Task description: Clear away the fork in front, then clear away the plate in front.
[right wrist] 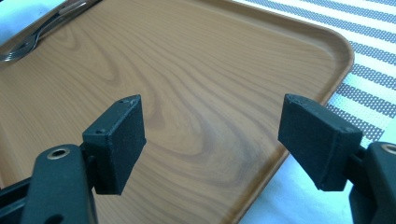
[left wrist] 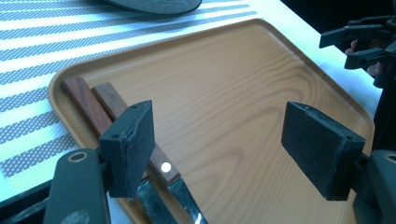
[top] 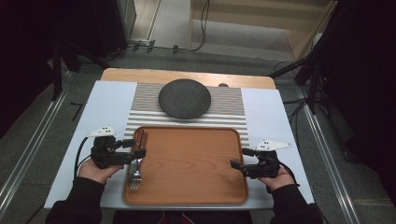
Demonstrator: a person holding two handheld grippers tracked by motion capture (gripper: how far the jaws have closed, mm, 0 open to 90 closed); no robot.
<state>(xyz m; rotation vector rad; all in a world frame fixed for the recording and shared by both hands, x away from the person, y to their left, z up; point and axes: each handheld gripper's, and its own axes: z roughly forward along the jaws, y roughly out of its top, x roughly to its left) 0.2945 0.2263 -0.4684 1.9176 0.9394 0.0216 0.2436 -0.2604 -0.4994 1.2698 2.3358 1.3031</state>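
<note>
The left gripper (top: 135, 148) is hovering with jaws released, 2 wooden-handled utensils (left wrist: 109, 116) lying just beneath its jaws on the tray (top: 196, 161). The right gripper (top: 236, 158) is holding its jaws released above bare tray.

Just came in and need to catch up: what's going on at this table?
A person holds a two-jaw gripper in each hand at a wooden tray. A fork and a second wooden-handled utensil lie side by side along the tray's left edge. The left gripper hangs over their handles with its jaws open and nothing between them. The right gripper, also open and empty, sits at the tray's right edge. A dark round plate rests on the striped placemat beyond.
</note>
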